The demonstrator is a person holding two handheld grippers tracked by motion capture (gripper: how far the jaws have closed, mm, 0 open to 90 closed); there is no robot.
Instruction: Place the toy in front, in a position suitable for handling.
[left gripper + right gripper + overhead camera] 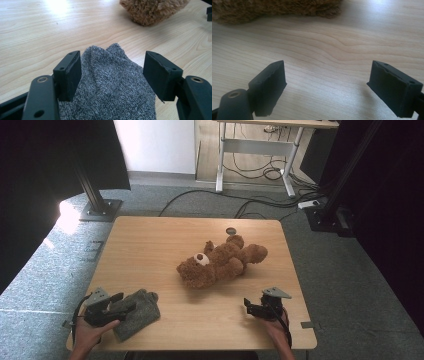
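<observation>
A brown teddy bear [220,262] lies on its side in the middle of the wooden table [150,245]. A grey terry cloth [140,312] lies at the near left. My left gripper [125,302] rests over it, held by a hand. In the left gripper view the cloth [112,87] sits between the wide jaws of that gripper [112,67]; the left pad [72,72] brushes its edge and the right pad stands clear, so the gripper is open. My right gripper [248,306] sits at the near right, open [328,75] over bare wood, with the bear's fur [274,8] ahead.
A small dark round disc [230,230] lies near the table's far edge behind the bear. Beyond the table are a black stand base [100,210], a white desk frame [255,150] and cables [260,202] on the carpet.
</observation>
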